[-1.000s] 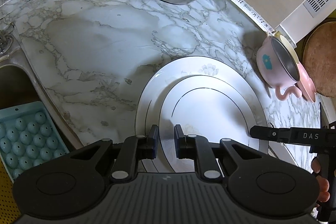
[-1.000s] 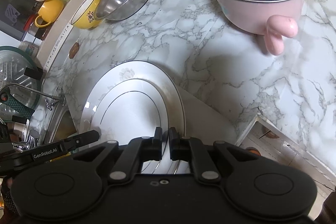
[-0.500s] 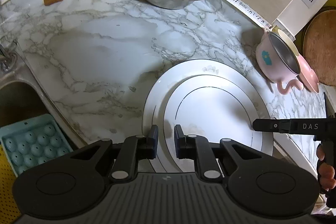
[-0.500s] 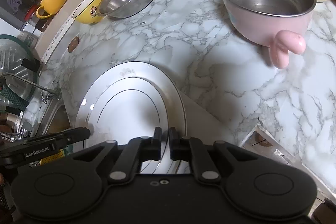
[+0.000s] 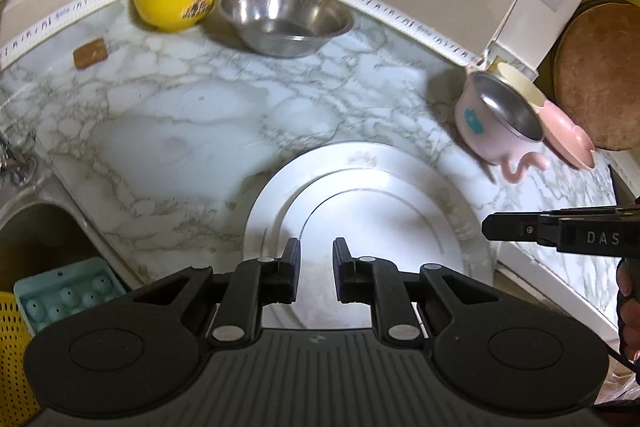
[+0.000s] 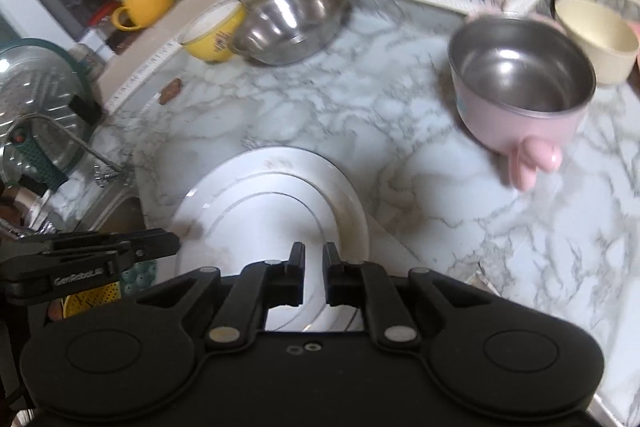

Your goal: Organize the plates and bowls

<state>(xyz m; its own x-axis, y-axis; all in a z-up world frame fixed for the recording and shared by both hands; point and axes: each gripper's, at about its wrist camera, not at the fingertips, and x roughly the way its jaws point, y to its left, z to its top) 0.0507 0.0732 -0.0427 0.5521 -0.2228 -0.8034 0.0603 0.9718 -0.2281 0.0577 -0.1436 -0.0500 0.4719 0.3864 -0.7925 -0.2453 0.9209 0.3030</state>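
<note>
Grip the near rim of the stacked white plates point(image 5: 372, 211), small one on large, at the near edge of the marble worktop point(image 5: 168, 131), with the left hand-held gripper point(image 5: 316, 267) nearly closed on the left of that rim and the right hand-held gripper point(image 6: 313, 269) closed almost fully on the right; keep both level so the stack cannot tilt or slide, and steer clear of the pink pot point(image 6: 520, 107) far right. Whether the pads actually pinch the rim cannot be told. Legible: "DAS" and "GenRobot.AI" on the gripper bodies.
</note>
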